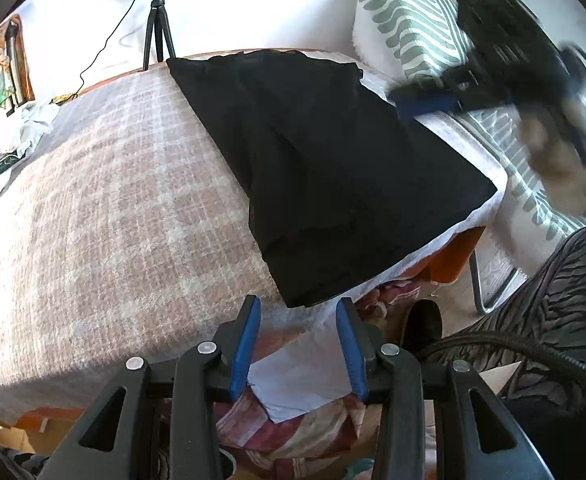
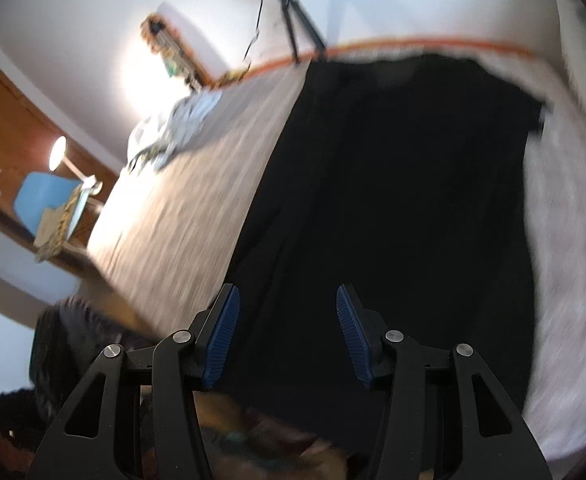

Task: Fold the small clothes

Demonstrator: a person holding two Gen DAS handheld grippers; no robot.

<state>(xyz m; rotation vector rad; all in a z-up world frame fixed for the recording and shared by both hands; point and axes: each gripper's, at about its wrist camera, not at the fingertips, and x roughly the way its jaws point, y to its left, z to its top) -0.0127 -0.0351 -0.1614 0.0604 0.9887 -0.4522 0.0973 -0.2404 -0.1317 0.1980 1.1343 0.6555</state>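
- Left tongs (image 1: 297, 316) sat spread wide and held nothing, just off the near edge of the bed (image 1: 113, 184).
- Black garment (image 1: 325, 168) lay flat on the bed's right side, looked folded lengthwise, though blur made that iffy.
- Right tongs (image 2: 287, 304) hung wide apart over it, gripping nothing.

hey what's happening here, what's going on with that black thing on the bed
A person with a gripper in each hand is folding a black garment laid flat on a checked blanket. Neither gripper holds anything now. The left gripper is open at the near edge of the bed, just short of the garment's corner. The right gripper is open too, above the garment, and its view is blurred, so it seems to be moving.
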